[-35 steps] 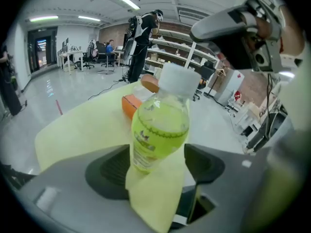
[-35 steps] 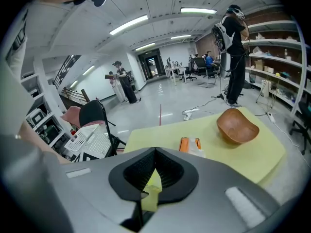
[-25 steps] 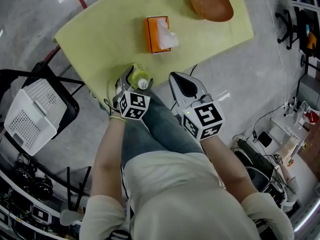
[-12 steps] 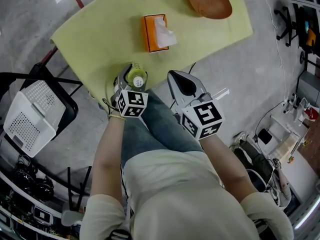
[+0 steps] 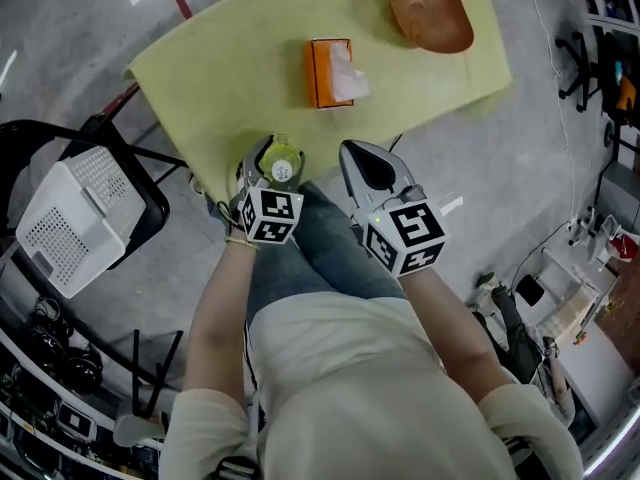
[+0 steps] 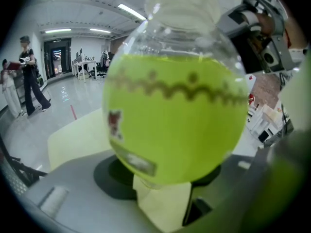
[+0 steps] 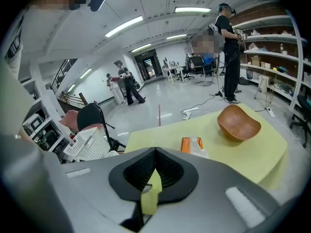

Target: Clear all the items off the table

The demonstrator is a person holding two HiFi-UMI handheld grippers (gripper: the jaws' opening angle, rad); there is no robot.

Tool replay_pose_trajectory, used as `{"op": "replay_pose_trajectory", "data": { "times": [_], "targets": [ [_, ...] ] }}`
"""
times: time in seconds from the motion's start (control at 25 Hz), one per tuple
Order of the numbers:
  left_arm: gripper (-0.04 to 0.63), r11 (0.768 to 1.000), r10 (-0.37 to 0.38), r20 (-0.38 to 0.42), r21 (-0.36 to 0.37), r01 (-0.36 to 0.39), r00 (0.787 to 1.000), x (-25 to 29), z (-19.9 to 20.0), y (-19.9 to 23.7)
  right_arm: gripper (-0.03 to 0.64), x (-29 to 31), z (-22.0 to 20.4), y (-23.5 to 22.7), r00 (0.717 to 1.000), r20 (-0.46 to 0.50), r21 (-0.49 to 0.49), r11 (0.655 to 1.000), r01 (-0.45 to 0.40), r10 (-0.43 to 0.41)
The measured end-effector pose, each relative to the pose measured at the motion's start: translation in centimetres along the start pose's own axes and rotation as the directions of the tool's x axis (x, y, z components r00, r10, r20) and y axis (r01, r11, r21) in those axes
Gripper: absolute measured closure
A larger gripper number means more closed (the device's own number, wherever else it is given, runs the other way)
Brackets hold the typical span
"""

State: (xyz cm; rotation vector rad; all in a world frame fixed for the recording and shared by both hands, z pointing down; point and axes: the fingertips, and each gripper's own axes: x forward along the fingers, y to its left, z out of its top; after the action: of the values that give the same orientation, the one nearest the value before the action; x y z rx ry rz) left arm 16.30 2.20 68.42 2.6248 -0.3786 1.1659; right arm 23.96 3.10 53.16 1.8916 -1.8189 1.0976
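At the near edge of the table (image 5: 230,78), left gripper (image 5: 270,164) had just closed its jaws on the green bottle (image 6: 175,115), seemingly on its curved shoulder, so it could squirt out; right gripper (image 5: 368,158) was clenched empty

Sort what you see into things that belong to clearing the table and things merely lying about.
Belong to the job:
bottle of green drink, gripped by the left gripper, whose jaws have just been closing
orange tissue box
wooden bowl
yellow table

Just lying about:
white basket on the black chair, perhaps a drop-off
people standing in the background
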Motion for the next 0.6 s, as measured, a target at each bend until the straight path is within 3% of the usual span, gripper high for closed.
{"op": "replay_pose_trajectory", "data": {
  "times": [0.6],
  "targets": [
    [0.327, 0.994, 0.096, 0.039, -0.062, -0.093, 0.995, -7.1, 2.4, 3.6, 0.623, -0.9, 3.1, 5.5, 0.997, 0.036, -0.086, 0.994, -0.069, 0.072]
  ]
}}
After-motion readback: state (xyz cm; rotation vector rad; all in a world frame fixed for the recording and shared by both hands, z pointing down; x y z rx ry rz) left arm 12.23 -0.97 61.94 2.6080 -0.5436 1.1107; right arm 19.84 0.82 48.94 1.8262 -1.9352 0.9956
